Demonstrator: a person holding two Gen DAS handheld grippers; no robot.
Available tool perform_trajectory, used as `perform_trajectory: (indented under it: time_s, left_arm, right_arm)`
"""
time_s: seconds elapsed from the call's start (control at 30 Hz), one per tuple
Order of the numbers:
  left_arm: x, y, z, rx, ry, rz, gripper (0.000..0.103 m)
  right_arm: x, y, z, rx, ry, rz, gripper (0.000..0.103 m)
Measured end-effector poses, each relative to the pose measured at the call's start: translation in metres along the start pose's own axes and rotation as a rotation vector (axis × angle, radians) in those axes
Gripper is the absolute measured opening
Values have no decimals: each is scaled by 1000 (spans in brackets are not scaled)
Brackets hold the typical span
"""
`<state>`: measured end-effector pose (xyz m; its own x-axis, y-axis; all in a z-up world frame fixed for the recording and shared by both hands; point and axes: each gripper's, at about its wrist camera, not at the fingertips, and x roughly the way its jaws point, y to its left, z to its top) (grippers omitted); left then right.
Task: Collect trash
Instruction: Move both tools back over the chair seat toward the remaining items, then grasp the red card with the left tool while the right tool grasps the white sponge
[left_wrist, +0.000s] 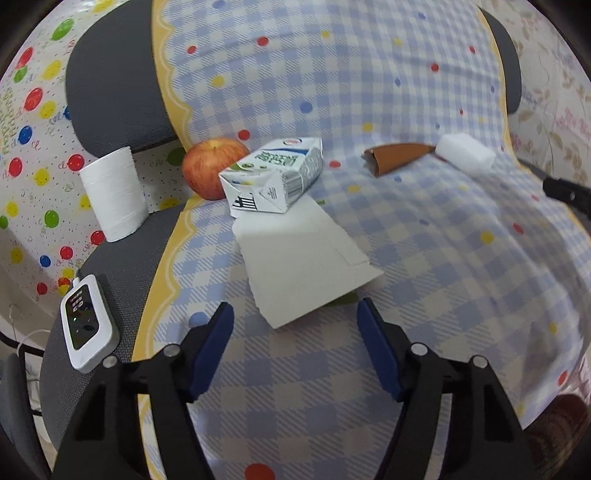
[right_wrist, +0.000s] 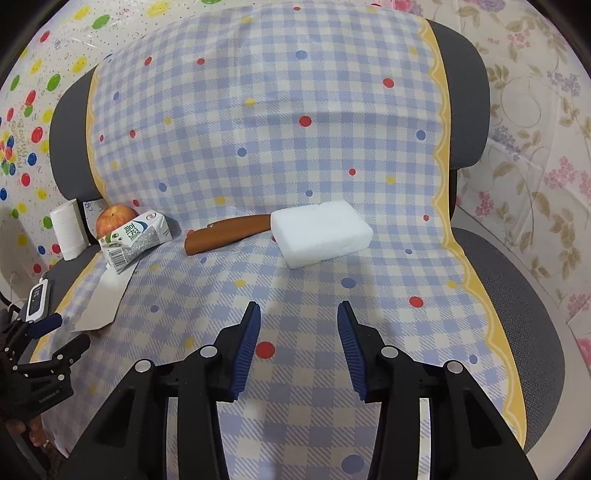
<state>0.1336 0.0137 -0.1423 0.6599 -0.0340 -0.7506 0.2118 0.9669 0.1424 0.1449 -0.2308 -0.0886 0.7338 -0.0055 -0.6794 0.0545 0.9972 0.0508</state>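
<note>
From my left wrist camera, the left gripper (left_wrist: 295, 314) hangs with its jaws wide apart and nothing between them, just above the checked cloth (left_wrist: 424, 240) draped over a grey chair (left_wrist: 110, 85). Just ahead of the fingertips lies a flat sheet of grey cardboard (left_wrist: 299, 258). A milk carton (left_wrist: 273, 173) lies on its side with one end resting on the far edge of that cardboard, and an apple (left_wrist: 207, 166) sits touching the carton from behind. A paper roll (left_wrist: 112, 192) stands upright off the cloth to the left, and a white remote (left_wrist: 86, 325) lies near the chair's edge. Further right, a brown wrapper (left_wrist: 399, 157) lies with its tip against a white foam block (left_wrist: 467, 151).

From my right wrist camera, the right gripper (right_wrist: 299, 317) is also spread apart and empty over the cloth. The foam block (right_wrist: 321, 232) sits ahead of it, the brown wrapper (right_wrist: 225, 232) touching its left side. The carton (right_wrist: 135, 236), apple (right_wrist: 114, 218) and cardboard (right_wrist: 105, 299) are well off to the left, with the left gripper (right_wrist: 48, 332) near the cardboard's near end.
</note>
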Motion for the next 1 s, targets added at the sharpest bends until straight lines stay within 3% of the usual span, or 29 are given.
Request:
perform_trajectory:
  time_s: [0.27,0.33,0.4,0.53,0.7,0.87,1.0]
  left_arm:
    - [16,-7,18,85,0,7,66]
    - [18,-7,21,83,8,-25,53]
    - [18,-11,23,97,10,-54,29]
    - [13,-21,24,142,-12,-35,16]
    - [-24,-21,34,126,-141,-105,0]
    - [-69,-22,52,83,-272,-241,0]
    - [-84,-32,65,72,-333,-338,0]
  right_arm:
    - [0,-1,-5,18,16,2,45]
    - [-1,-2,-7,24,18,3,45]
    - [-2,-3,-9,29,19,3,45]
    - [-4,-4,-12,32,24,4,45]
    - [-8,-7,-15,34,17,3,45]
    - [-9,-13,-12,53,6,0,45]
    - [-11,-17,-9,57,-6,-3,45]
